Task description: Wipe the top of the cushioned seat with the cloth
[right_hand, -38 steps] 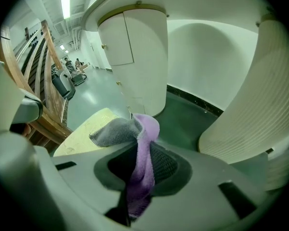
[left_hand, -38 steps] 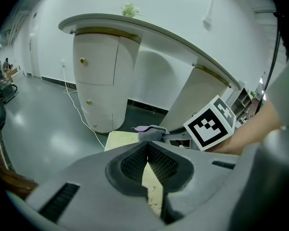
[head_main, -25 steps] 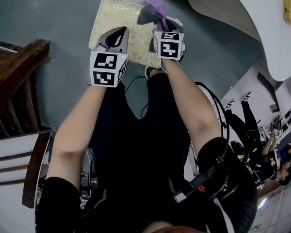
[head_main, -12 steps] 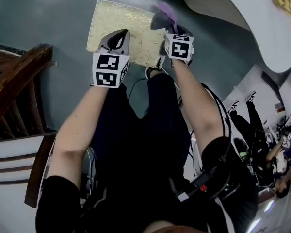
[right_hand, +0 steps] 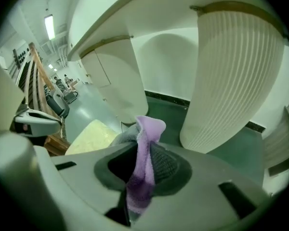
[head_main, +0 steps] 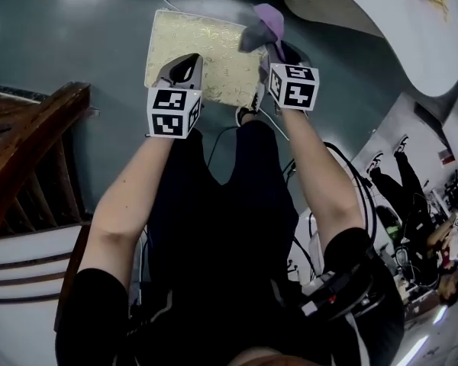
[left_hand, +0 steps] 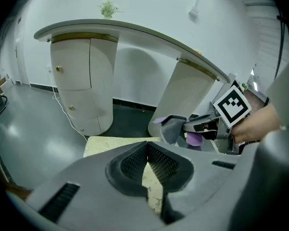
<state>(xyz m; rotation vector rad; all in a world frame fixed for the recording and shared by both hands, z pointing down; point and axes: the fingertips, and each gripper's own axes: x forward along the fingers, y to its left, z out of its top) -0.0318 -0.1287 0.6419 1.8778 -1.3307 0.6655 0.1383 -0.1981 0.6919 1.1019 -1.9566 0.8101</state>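
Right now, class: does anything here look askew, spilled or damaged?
Nothing stands out. The cushioned seat lies flat with no visible spill or tear; the cloth is bunched in the right gripper at its far right corner.

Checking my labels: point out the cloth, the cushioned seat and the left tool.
cloth (head_main: 269,17), head view, purple fold.
cushioned seat (head_main: 201,52), head view, bare top.
left tool (left_hand: 147,146), left gripper view, where its tips meet.
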